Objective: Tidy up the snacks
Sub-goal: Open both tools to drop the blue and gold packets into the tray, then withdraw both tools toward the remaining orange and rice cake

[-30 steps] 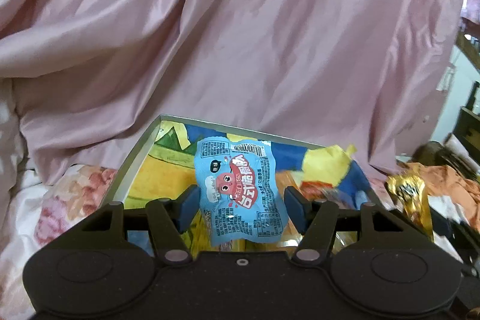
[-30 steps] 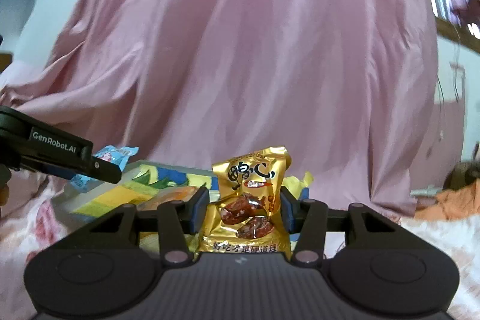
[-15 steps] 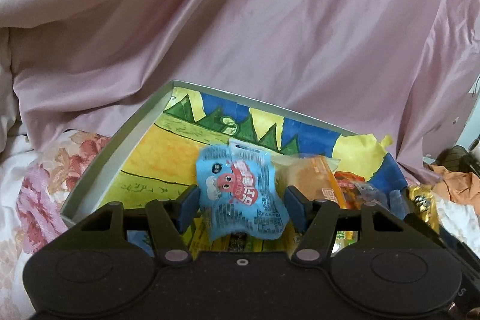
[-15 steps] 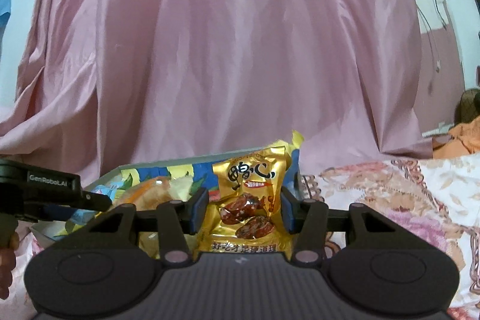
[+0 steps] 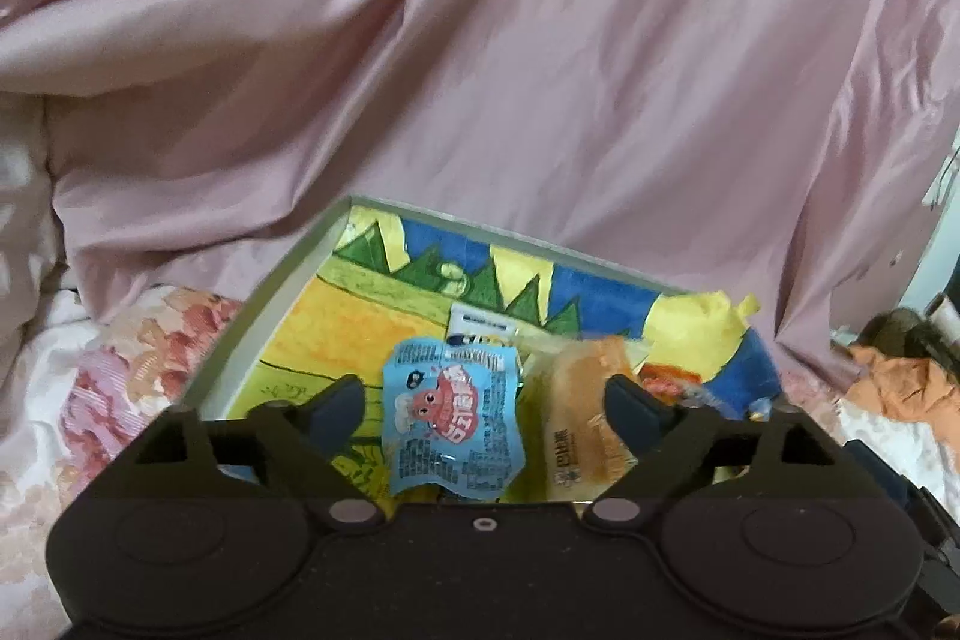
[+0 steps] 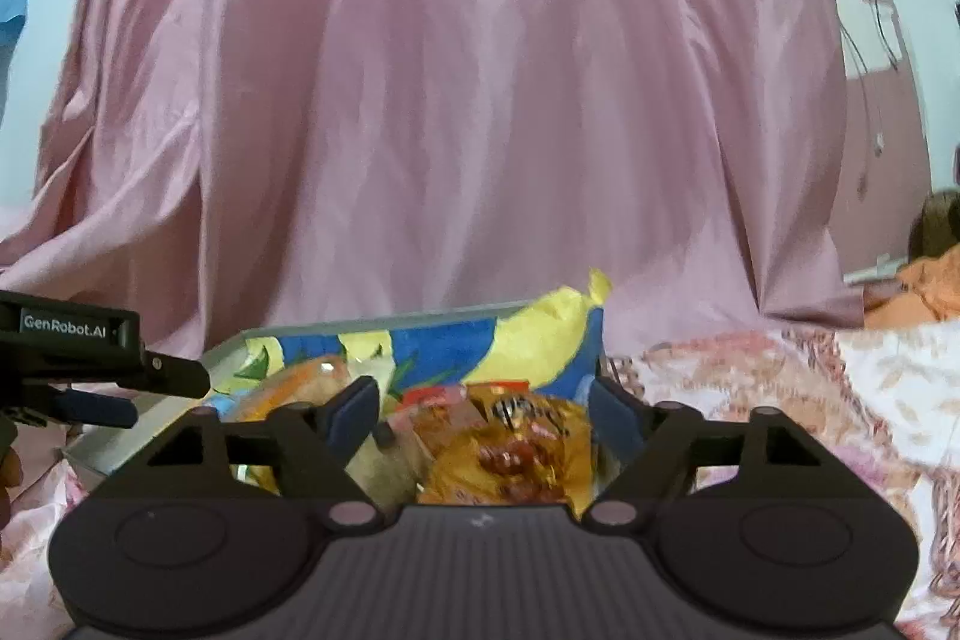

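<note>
A light-blue snack packet (image 5: 451, 430) with a red cartoon lies loose between the spread left fingers (image 5: 336, 409). A crinkled gold packet (image 6: 516, 451) lies free between the right fingers (image 6: 354, 409).

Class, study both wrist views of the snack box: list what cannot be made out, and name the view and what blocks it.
- Blue packet, left wrist view: print too small to read; lower edge behind the left gripper body.
- Gold packet, right wrist view: motion-blurred, label unreadable.
- Box near side: hidden in both views by the gripper bodies.
- Bread pack, left wrist view: right edge behind a finger.
</note>
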A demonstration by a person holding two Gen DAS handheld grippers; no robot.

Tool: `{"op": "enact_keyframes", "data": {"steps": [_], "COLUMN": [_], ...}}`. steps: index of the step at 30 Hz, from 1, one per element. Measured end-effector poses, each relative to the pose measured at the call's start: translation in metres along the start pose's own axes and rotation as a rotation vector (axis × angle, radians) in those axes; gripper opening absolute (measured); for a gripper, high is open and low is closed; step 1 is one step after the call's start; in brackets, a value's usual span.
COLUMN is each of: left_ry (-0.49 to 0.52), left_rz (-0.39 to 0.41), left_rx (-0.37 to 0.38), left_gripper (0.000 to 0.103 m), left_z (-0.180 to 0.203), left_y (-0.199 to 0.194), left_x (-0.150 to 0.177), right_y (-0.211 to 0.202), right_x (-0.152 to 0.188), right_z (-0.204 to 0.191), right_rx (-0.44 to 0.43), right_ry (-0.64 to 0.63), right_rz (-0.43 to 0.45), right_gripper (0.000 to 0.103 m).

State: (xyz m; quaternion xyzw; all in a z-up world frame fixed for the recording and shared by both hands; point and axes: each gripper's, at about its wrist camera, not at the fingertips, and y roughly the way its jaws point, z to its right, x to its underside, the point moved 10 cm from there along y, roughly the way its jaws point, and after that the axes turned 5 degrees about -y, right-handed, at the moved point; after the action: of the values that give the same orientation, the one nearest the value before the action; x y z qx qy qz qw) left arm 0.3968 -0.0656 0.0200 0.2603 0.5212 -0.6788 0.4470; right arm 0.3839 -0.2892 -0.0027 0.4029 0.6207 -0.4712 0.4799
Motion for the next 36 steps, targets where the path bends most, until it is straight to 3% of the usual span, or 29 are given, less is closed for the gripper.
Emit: {"op": "enact_keyframes", "data": {"steps": [7, 17, 21, 36], "left_ry": [-0.008, -0.016, -0.023, -0.039], "left_rz": [0.084, 0.176, 0.178, 0.129], "left_rx": [0.016, 0.047, 0.052, 0.036], "left_gripper": [0.102, 0.102, 0.102, 0.102], "left_z": [0.001, -0.003, -0.010, -0.052], "left_y": [-0.048, -0.118, -0.141, -0.189], "left_x": [-0.018, -0.029, -0.020, 0.031], "right_y": [-0.033, -0.098, -0.118, -0.177], "right_x": [-0.033, -0.068, -0.069, -0.054], "right_z": [-0.023, -0.057, -0.069, -0.098], "right_rx": [-0.002, -0.008, -0.038, -0.013], "right_ry": [-0.031, -0.062, -0.061, -0.100], "right_rz": [0.084, 0.206, 0.218, 0.184], "right_gripper": [0.101, 0.103, 0.103, 0.103]}}
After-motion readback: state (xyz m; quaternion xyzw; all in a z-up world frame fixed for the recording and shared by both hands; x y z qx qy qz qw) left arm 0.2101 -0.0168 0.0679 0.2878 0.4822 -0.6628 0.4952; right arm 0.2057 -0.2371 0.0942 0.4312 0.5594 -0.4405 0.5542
